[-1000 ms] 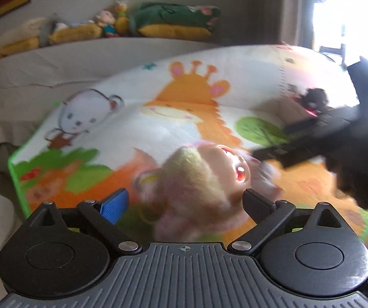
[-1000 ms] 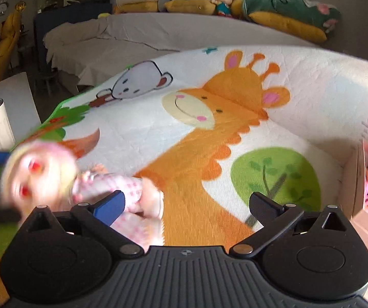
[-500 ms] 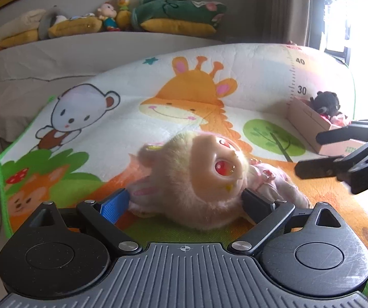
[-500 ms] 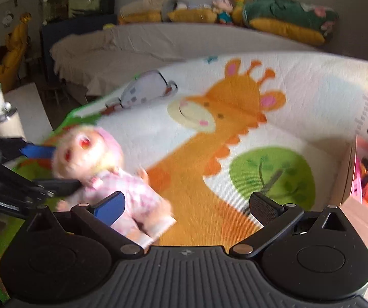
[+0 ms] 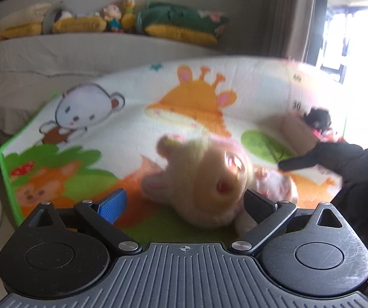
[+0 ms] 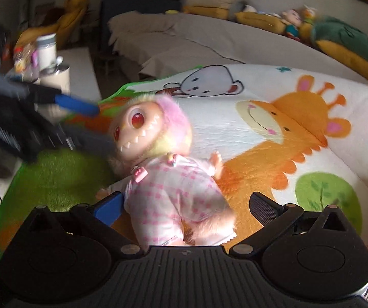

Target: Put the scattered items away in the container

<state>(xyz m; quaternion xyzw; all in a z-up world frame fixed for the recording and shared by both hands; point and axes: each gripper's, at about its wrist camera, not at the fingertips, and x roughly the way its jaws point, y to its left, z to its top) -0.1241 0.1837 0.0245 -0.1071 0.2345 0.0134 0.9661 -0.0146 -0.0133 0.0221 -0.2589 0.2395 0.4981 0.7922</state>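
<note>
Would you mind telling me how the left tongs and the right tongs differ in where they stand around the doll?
The left tongs frame the furry head of the doll, while the right tongs frame its pink checked body and legs. The left tongs face it from the head end, the right tongs from the feet end. Both are open, with the doll lying on the play mat between their fingers.
</note>
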